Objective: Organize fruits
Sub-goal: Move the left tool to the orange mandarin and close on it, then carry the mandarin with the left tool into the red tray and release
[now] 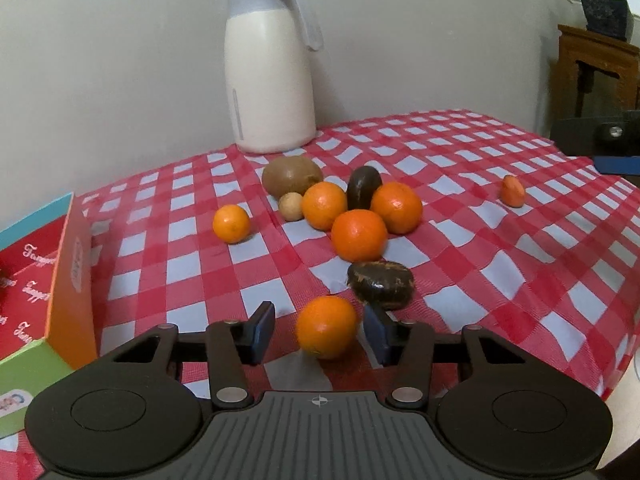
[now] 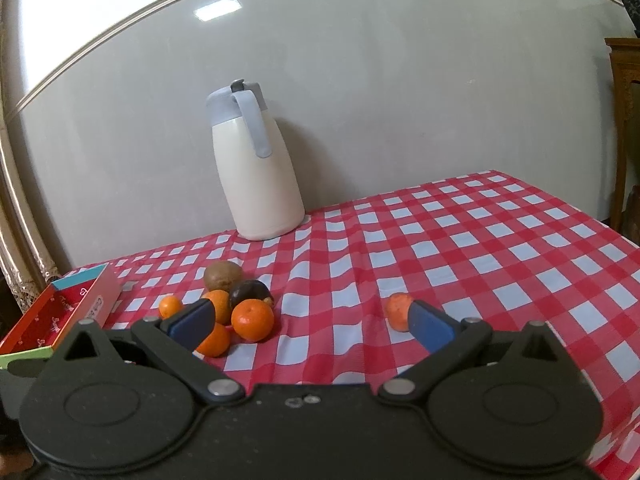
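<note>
One tangerine (image 2: 213, 340) half-hidden behind right gripper (image 2: 312, 322).

Fruit cluster (image 1: 352, 216) before the jug (image 1: 270, 76) — box (image 1: 44, 280) at left.

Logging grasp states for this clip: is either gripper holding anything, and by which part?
Nothing is held. The left gripper is open around an orange, pads apart from its sides. The right gripper is open and empty.
</note>
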The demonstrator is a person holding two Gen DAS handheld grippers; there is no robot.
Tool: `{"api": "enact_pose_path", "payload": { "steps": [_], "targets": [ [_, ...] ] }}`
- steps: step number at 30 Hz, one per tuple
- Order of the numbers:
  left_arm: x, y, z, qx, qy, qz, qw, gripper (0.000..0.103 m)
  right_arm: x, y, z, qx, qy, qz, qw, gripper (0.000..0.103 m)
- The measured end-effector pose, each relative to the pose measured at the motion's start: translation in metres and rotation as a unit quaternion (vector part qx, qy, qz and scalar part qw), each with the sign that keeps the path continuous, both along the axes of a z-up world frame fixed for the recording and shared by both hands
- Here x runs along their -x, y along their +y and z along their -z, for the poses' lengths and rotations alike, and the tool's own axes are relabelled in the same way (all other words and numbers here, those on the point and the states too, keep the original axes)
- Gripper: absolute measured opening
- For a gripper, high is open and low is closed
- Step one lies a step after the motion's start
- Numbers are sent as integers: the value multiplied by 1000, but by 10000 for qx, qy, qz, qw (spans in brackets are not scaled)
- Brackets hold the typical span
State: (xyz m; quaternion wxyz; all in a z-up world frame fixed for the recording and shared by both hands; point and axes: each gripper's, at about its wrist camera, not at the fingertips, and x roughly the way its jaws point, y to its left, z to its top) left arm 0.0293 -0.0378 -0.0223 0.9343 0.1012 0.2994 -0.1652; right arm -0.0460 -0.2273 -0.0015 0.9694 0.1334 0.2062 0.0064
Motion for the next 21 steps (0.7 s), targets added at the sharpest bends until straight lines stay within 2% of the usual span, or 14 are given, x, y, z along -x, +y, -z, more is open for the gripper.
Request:
{"api": "enact_pose_path", "payload": {
  "steps": [3,7,9,13,17,21],
  "targets": [
    [-2,-1,2,42,26,2,10000,49,0,0,0,-7,-5,1,10000,103],
    [2,-2,2,120,9,39,9999,33,1,-3,0,-68,-26,53,10000,103],
    [3,-4,3,69,-49,37,10000,33,0,-4,0,-126,-8,79,9999,103],
    [5,1,1,216,-49,-47,9997,33,1,-4,0,-136,-21,91,9999,103],
    [13,11,-12,425,-419,-147,9981,33,2,-4,0,-142,-11,104,9998,103],
    [22,37,-33,602,-1028,-653,9907,33,1,-4,1,-183,5,127,9998,103]
  ]
}}
